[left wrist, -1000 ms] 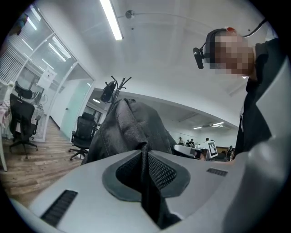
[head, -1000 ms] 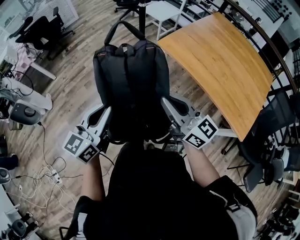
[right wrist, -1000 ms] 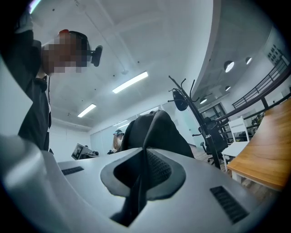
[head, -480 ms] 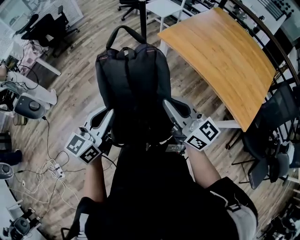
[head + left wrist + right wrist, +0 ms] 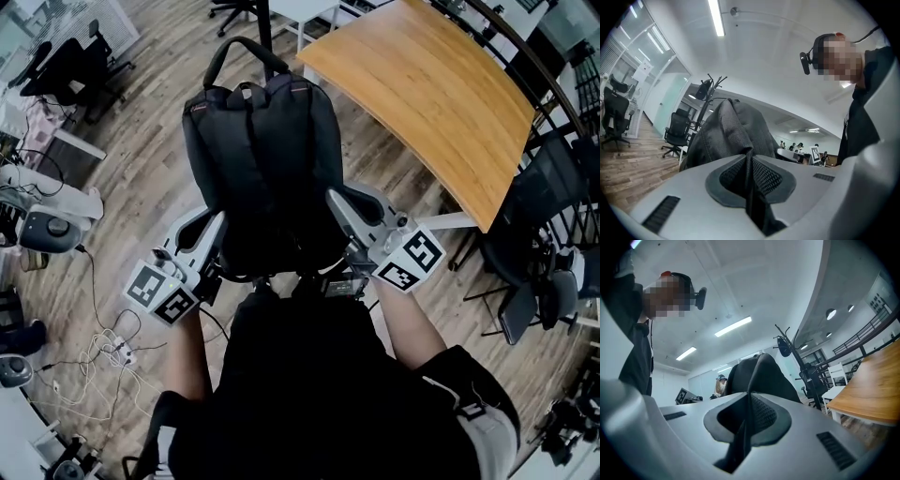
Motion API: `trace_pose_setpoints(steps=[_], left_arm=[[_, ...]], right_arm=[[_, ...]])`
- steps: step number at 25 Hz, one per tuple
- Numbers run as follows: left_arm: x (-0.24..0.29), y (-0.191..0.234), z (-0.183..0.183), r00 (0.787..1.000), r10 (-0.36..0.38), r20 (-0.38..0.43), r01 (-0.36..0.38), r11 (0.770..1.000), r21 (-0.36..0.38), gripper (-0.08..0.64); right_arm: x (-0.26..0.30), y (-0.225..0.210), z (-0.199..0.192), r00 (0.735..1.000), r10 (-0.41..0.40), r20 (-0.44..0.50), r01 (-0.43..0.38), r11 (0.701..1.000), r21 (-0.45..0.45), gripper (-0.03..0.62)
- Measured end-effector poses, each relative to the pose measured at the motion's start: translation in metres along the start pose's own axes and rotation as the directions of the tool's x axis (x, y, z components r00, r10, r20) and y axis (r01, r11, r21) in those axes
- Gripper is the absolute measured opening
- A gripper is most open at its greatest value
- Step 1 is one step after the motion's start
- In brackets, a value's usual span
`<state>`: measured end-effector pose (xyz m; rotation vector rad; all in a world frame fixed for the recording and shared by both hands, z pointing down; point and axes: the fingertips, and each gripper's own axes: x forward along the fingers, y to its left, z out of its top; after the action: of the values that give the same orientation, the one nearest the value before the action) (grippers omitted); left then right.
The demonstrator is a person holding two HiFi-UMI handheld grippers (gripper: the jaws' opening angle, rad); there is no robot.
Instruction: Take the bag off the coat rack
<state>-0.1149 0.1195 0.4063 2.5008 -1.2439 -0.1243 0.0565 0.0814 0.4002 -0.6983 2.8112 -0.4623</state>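
The black fabric backpack (image 5: pixel 261 169) hangs in the air in front of the person, above the wooden plank floor (image 5: pixel 150 187), carried at its lower end between the two grippers. Its back panel and shoulder straps face up toward the head view, and its top handle loop (image 5: pixel 246 52) stands free at the far end.

The left gripper (image 5: pixel 214 230) is clamped at the backpack's lower left edge; its own view shows the jaws nearly together (image 5: pixel 749 159) with a thin fold of the dark fabric (image 5: pixel 733 131) pinched between the ribbed pads. The right gripper (image 5: pixel 336 204) holds the lower right edge in the same way, its jaws closed (image 5: pixel 749 404) on a narrow fold of the bag (image 5: pixel 761 376).

The black branching coat rack (image 5: pixel 712 86) stands well beyond the backpack, apart from it, with another dark item hanging on one arm (image 5: pixel 784 347). A curved light-wood desk (image 5: pixel 422 94) lies to the right, black office chairs (image 5: pixel 66 61) to the far left, and white cables (image 5: pixel 103 352) trail across the floor.
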Motion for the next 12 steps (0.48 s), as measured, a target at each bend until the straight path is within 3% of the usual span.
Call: trace_pose_setpoints(steps=[7, 12], left_arm=[[-0.004, 0.004, 0.005, 0.998, -0.062, 0.006, 0.062, 0.998, -0.023, 0.048], [-0.006, 0.010, 0.001, 0.998, -0.056, -0.025, 0.056, 0.998, -0.018, 0.048]], right_arm=[[0.002, 0.006, -0.001, 0.999, -0.039, 0.031, 0.037, 0.998, 0.045, 0.041], [0.003, 0.009, -0.010, 0.998, -0.064, 0.014, 0.063, 0.997, 0.052, 0.041]])
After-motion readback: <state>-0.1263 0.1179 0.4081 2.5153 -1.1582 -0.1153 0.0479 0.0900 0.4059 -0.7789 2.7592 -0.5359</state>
